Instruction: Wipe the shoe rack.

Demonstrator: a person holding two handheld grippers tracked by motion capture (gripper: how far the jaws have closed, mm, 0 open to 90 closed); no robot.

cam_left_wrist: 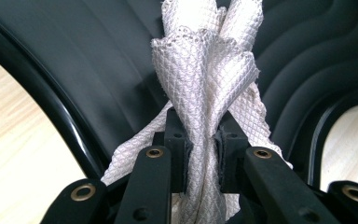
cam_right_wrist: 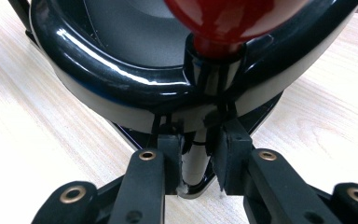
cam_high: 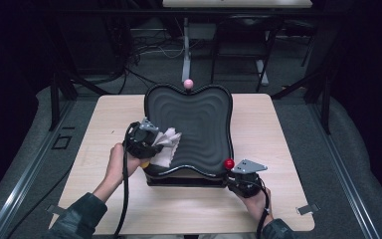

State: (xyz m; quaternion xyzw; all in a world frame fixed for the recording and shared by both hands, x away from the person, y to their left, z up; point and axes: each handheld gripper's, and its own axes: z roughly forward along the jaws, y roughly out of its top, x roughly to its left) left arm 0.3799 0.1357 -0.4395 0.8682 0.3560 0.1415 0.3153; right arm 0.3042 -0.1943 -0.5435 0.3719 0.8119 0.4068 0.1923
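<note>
Cloth (cam_left_wrist: 205,93): white fabric with a fine diamond weave and a scalloped edge, bunched into upright folds; it sits at the left edge of the tray (cam_high: 199,124), on the rippled surface.
Left gripper (cam_high: 140,139): my jaws are squeezed tight on the cloth, with the fabric pinched between the pads (cam_left_wrist: 179,154) and spilling out above and below.
Right gripper (cam_high: 243,180): my jaws are nearly together on a thin part under the tray's near right corner; what exactly that part is I cannot tell.
Tray: glossy black, lobed outline, concentric wavy ridges inside, thick rounded rim (cam_right_wrist: 121,79) with a pale underside.
Red knob (cam_high: 229,163): smooth shiny ball standing on the rim just above my right jaws.
Pink ball (cam_high: 188,83): at the tray's far edge.
Table (cam_high: 278,129): pale wood grain, square top.
High view: gives the whole tray shape and both my hands.
Left gripper view: gives the weave and frayed threads.
Right gripper view: gives the rim's gloss and the dark base under it.
</note>
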